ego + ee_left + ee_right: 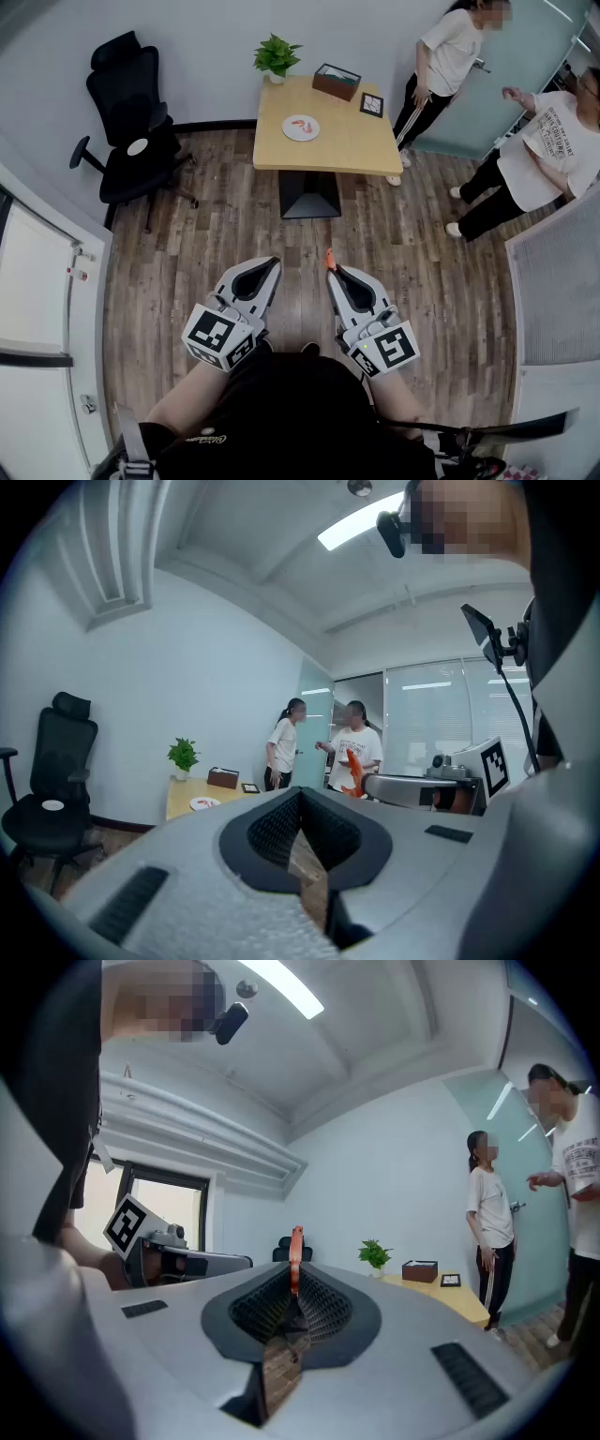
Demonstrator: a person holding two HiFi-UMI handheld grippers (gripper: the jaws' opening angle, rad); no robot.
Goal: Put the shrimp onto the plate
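L gripper (300, 793): jaws shut tip to tip, nothing betw. them. Floor planks show through the gap behind the pads. Held low, just in front of the person's torso, pointing fwd.
R gripper (331, 269): jaws pinched on the shrimp (296, 1252). Held level w/ L gripper, just beside it, not touching.
shrimp: orange, thin, upright betw. the R pads. Upper end sticks out past the tips. Over the floor, well apart from the plate.
plate (301, 128): white, round, flat on the table, left-of-centre on the top. Red-orange marks on it, too small to identify.
table (361, 142): light wood top, dark pedestal base, far edge at the wall. Well ahead of both grippers.
plant (277, 55): green, in a small pot, far-left corner of the table.
box (337, 81): dark, rectangular, far edge of the table, right of the plant.
frame (371, 104): small, dark border, just right of the box.
chair (131, 122): black office type, left of the table, apart from it. Pale disc on the seat.
persons: two, standing right of the table. One (448, 58) near the far wall, one (547, 155) nearer the right edge. Both in white tops, dark trousers.
floor (216, 246): wood planks.
marker cubes: one per gripper, at the rear end near the person's body.
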